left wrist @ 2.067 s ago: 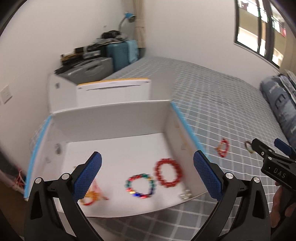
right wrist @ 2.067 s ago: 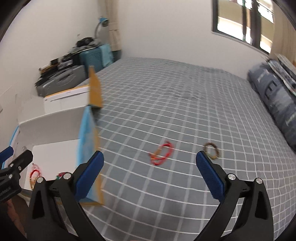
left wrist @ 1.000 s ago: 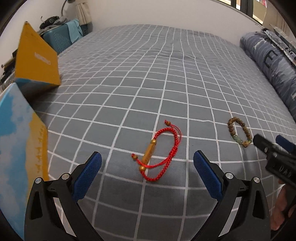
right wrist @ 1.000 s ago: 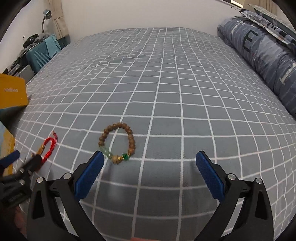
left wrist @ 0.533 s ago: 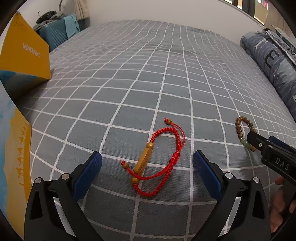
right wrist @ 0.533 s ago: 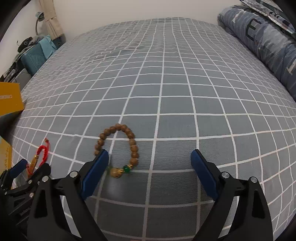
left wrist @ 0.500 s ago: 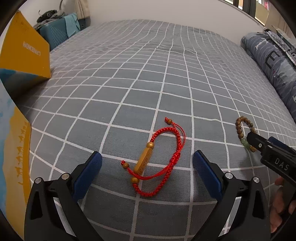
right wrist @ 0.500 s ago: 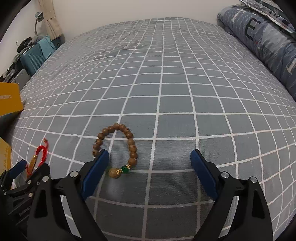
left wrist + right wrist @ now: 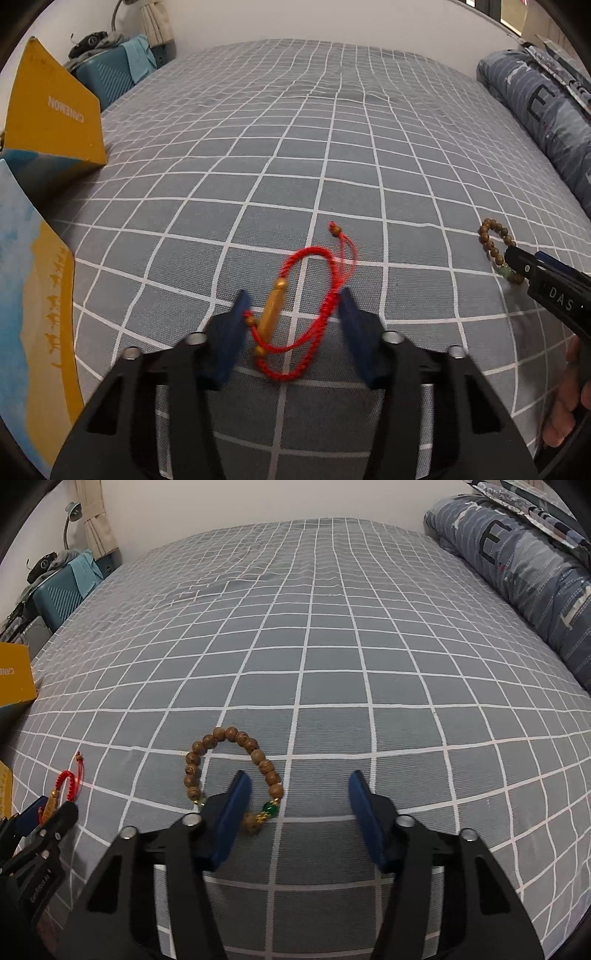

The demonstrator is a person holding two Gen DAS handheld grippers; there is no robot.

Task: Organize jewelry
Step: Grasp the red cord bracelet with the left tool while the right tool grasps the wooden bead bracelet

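A red cord bracelet (image 9: 295, 306) with a gold tube bead lies on the grey checked bedsheet. My left gripper (image 9: 293, 321) is open, low over the sheet, with its blue pads on either side of the bracelet's near half. A brown wooden bead bracelet (image 9: 236, 771) with a green bead lies to the right. My right gripper (image 9: 299, 805) is open, with its left pad beside the bracelet's near right part and the loop mostly left of the gap. The bead bracelet also shows in the left wrist view (image 9: 496, 249), and the red bracelet in the right wrist view (image 9: 66, 786).
The yellow and blue flaps of a cardboard box (image 9: 40, 295) stand at the left edge. A blue-grey striped pillow (image 9: 524, 576) lies along the right side of the bed. A teal suitcase (image 9: 107, 74) stands beyond the bed's far left corner.
Both grippers have come down closer to the sheet and their jaws have narrowed. The left now straddles the red bracelet; the right has reached the bead bracelet.
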